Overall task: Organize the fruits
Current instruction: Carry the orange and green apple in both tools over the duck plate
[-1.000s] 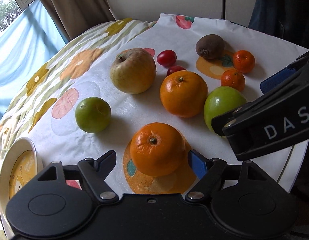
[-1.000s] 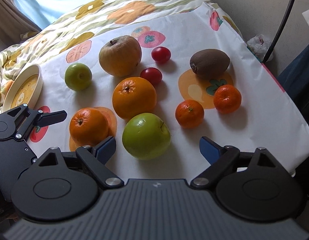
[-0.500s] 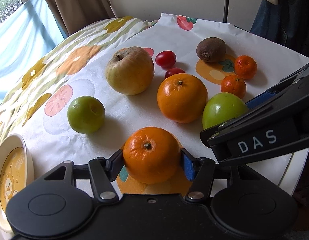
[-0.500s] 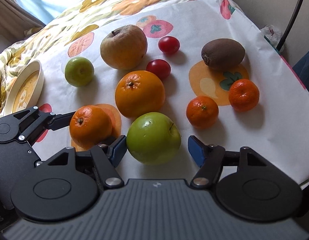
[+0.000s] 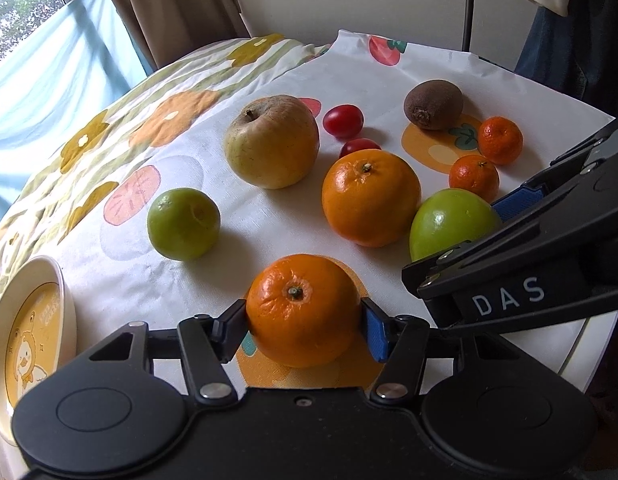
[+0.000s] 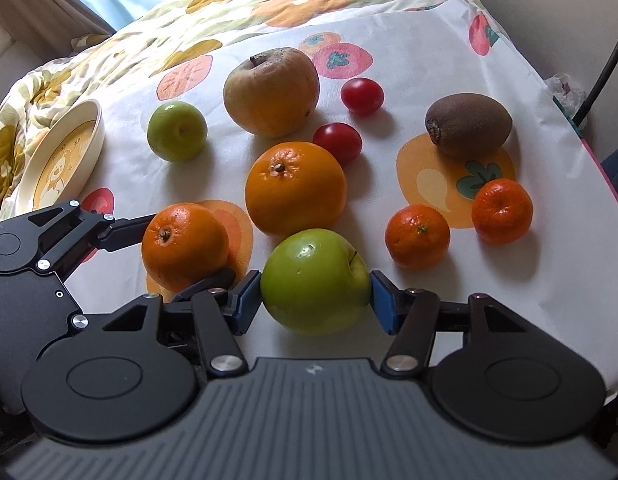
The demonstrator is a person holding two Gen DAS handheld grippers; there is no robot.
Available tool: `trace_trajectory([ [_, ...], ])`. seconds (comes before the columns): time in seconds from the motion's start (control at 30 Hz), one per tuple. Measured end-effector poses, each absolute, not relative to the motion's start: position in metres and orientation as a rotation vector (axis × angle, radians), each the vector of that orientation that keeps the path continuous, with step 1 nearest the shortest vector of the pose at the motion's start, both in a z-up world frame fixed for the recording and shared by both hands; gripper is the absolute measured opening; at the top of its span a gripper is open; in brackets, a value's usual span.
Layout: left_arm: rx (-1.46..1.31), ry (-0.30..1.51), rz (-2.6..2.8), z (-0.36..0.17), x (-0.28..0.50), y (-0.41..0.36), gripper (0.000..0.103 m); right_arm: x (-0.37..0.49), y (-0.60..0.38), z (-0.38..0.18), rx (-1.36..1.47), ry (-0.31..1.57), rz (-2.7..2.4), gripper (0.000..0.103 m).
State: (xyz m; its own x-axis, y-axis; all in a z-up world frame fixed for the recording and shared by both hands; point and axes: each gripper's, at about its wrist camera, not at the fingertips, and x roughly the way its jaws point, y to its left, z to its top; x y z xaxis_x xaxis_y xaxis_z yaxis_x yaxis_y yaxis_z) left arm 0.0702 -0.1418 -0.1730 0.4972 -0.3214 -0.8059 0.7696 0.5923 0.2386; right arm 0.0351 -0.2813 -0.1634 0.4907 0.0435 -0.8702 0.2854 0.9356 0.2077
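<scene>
Two fruits are gripped at once on the table (image 6: 509, 64).
Our left gripper (image 5: 303, 328) is closed on the near orange (image 5: 303, 310); our right gripper (image 6: 315, 298) is closed on the green apple (image 6: 315, 280) beside it, both resting on the printed cloth. We judge the orange's pebbled, yielding rind grips easily, while the apple, smooth, firm and heavier, needs pads at its widest girth.

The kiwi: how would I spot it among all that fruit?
On the fruit-print tablecloth, look to the far right side. The kiwi lies just beyond two small mandarins, on a printed orange shape. It is the only brown, fuzzy, oval fruit.
</scene>
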Motion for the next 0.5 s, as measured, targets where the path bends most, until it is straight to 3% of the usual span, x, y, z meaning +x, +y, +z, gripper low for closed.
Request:
trace_trajectory([
  [0.5, 0.593, 0.736, -0.613, -0.136, 0.057, -0.124, 0.063, 0.028, -0.276, -0.127, 0.301, 0.993, -0.079, 0.073],
])
